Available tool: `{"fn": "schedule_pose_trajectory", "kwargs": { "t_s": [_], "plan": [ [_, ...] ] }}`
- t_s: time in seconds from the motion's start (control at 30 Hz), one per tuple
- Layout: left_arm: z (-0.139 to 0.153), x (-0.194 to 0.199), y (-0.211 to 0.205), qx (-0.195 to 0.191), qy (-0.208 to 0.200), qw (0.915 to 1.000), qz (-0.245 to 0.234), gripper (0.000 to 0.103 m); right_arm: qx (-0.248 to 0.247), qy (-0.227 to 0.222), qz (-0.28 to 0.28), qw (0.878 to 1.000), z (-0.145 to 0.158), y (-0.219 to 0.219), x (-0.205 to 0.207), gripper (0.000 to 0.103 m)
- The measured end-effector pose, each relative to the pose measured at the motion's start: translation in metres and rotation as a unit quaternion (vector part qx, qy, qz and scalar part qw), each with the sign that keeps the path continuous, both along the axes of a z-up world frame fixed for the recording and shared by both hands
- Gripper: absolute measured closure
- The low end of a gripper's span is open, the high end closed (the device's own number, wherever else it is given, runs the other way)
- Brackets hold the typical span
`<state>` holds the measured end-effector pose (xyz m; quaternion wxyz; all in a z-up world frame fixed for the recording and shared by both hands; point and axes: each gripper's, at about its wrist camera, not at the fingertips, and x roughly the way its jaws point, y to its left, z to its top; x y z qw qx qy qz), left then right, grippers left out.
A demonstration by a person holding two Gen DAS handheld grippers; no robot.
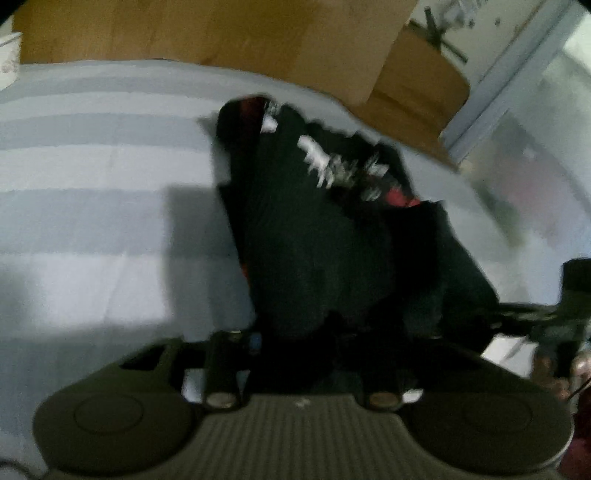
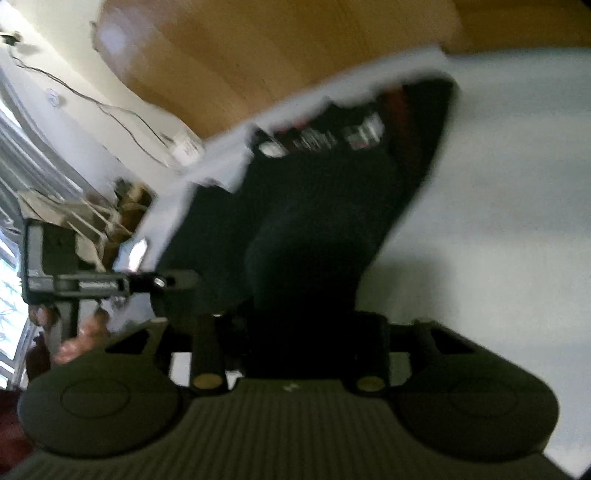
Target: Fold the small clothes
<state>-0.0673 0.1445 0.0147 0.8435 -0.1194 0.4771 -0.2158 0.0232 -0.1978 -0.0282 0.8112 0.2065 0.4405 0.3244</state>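
A black garment [image 1: 314, 240] with a white and red print lies bunched on the pale striped bed sheet [image 1: 92, 166]. Its near end rises up into the jaws of my left gripper [image 1: 303, 328], which is shut on the cloth; the fingertips are lost in the dark fabric. In the right wrist view the same black garment [image 2: 314, 206] lifts off the sheet [image 2: 498, 221] into my right gripper [image 2: 295, 328], which also grips it. Each view shows the other gripper beside it, the right gripper [image 1: 569, 314] and the left gripper [image 2: 74, 284], with a hand [image 2: 85, 332] on it. Both views are blurred.
A wooden headboard [image 1: 221, 29] runs behind the bed, with a brown box [image 1: 417, 85] to its right. A white patterned cup [image 1: 9, 55] stands at the far left. On the wall hangs a cable with a white plug [image 2: 184, 147]; a bright window [image 2: 11, 295] is at the left.
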Motion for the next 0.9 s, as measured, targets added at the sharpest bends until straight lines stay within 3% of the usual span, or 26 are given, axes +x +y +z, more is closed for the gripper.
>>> {"fn": "schedule_pose_trajectory", "kwargs": {
  "t_s": [0.07, 0.13, 0.23, 0.3, 0.43, 0.6, 0.67, 0.7, 0.73, 0.77, 0.8, 0.9],
  "plan": [
    [0.006, 0.0, 0.009, -0.002, -0.011, 0.9999, -0.004, 0.053, 0.027, -0.006, -0.036, 0.999, 0.008, -0.028, 0.002, 0.042],
    [0.02, 0.007, 0.023, 0.006, -0.04, 0.9991, 0.015, 0.042, 0.037, -0.052, -0.087, 0.994, 0.027, -0.054, 0.006, 0.039],
    [0.043, 0.038, 0.04, 0.015, -0.104, 0.9938, 0.037, 0.026, 0.011, -0.12, -0.122, 0.985, 0.05, -0.066, 0.034, 0.038],
    [0.05, 0.073, 0.041, 0.017, -0.13, 0.9906, 0.041, 0.019, 0.011, -0.139, -0.127, 0.982, 0.051, -0.065, 0.063, 0.034],
    [0.036, 0.153, 0.027, 0.024, -0.129, 0.9907, 0.036, 0.012, 0.003, -0.139, -0.125, 0.982, 0.032, -0.054, 0.141, 0.028],
    [0.005, 0.21, -0.005, 0.043, -0.103, 0.9936, -0.011, 0.012, -0.009, -0.084, -0.105, 0.991, -0.005, -0.035, 0.206, 0.028],
    [-0.007, 0.217, -0.014, 0.043, -0.089, 0.9947, -0.028, 0.024, -0.018, -0.101, -0.09, 0.991, -0.01, -0.022, 0.21, 0.027],
    [-0.012, 0.222, -0.021, 0.046, -0.079, 0.9952, -0.035, 0.041, -0.024, -0.108, -0.076, 0.991, -0.011, -0.014, 0.214, 0.027],
    [-0.013, 0.221, -0.027, 0.061, -0.1, 0.9925, -0.036, 0.065, -0.028, -0.113, -0.066, 0.991, -0.011, -0.006, 0.212, 0.032],
    [-0.014, 0.221, -0.033, 0.068, -0.103, 0.9913, -0.046, 0.069, -0.028, -0.111, -0.046, 0.992, -0.012, 0.002, 0.215, 0.056],
    [-0.013, 0.22, -0.037, 0.074, -0.106, 0.9904, -0.05, 0.086, -0.026, -0.105, -0.028, 0.994, -0.012, 0.01, 0.218, 0.07],
    [-0.007, 0.214, -0.041, 0.082, -0.106, 0.9899, -0.048, 0.09, -0.037, -0.131, -0.007, 0.991, 0.003, 0.021, 0.213, 0.077]
  ]
}}
